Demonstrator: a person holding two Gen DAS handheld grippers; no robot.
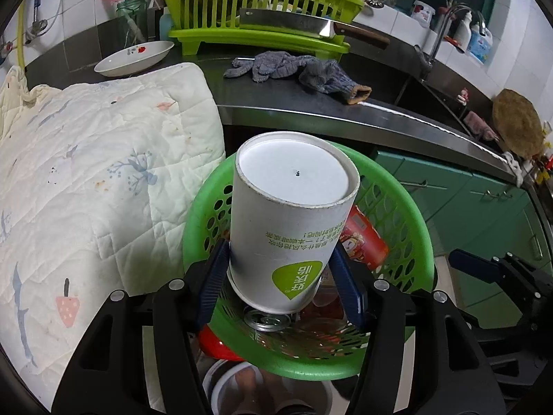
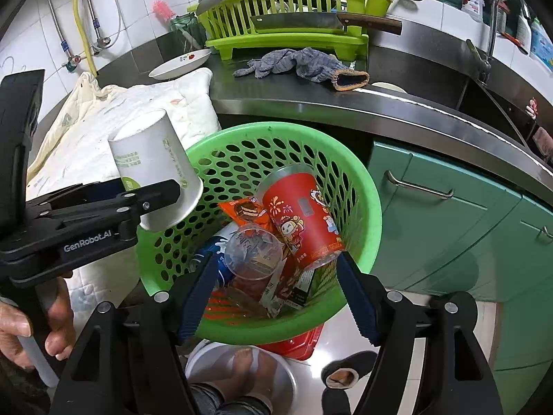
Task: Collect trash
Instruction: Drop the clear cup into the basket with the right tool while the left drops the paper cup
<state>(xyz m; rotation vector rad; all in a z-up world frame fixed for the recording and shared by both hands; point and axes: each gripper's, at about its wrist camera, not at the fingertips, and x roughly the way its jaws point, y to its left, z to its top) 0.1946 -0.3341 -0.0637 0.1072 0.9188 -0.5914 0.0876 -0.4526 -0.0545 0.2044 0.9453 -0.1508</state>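
Right view alone shows hand (image 2: 20, 328), red can (image 2: 304, 221), wrapper (image 2: 247, 211)

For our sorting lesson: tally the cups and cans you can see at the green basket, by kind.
White paper cup, held over the basket: 1
Clear plastic cup: 1
Red printed can: 1
Silver-topped can: 1
Total: 4

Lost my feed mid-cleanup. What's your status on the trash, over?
Left gripper shut on white paper cup, upside down over green basket. Right gripper open, empty, above basket. Red can and wrappers already inside. Nothing blocking the drop.
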